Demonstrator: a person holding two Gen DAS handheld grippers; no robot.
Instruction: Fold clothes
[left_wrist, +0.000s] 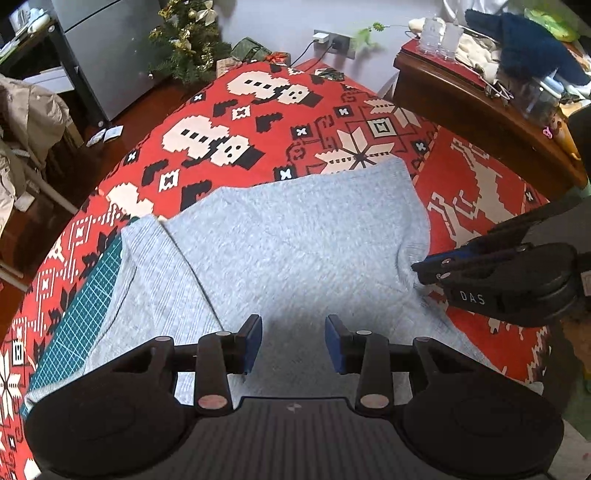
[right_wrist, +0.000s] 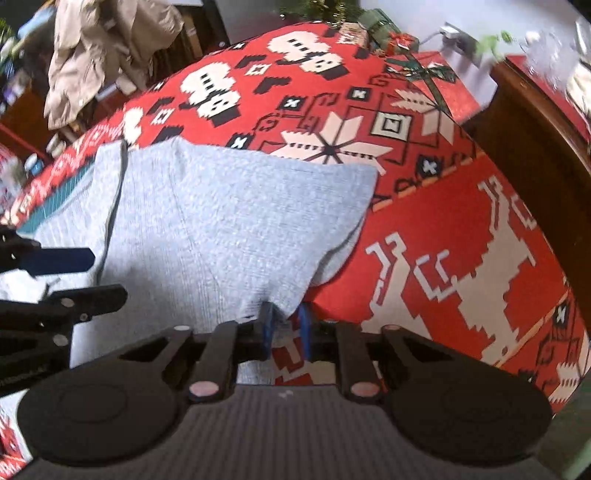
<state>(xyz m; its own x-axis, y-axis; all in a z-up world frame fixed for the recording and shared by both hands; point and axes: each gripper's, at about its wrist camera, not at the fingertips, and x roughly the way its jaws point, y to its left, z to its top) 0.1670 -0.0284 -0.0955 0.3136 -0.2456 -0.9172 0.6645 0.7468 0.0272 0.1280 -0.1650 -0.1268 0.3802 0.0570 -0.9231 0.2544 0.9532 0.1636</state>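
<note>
A light grey knitted sweater (left_wrist: 295, 240) (right_wrist: 221, 221) lies partly folded on a red tablecloth (left_wrist: 258, 122) with snowmen and reindeer. My left gripper (left_wrist: 293, 343) hovers over the sweater's near part, open, with nothing between its blue pads. It also shows at the left edge of the right wrist view (right_wrist: 107, 275). My right gripper (right_wrist: 286, 328) is at the sweater's near right corner, shut on the fabric edge. The left wrist view shows the right gripper (left_wrist: 419, 266) from the side, tips pinched on that edge.
A green cutting mat (left_wrist: 92, 295) sticks out from under the sweater's left side. A wooden side table (left_wrist: 480, 110) with clutter stands at the right, close to the cloth. A small Christmas tree (left_wrist: 184, 44) and a beige coat (right_wrist: 103, 48) are at the back.
</note>
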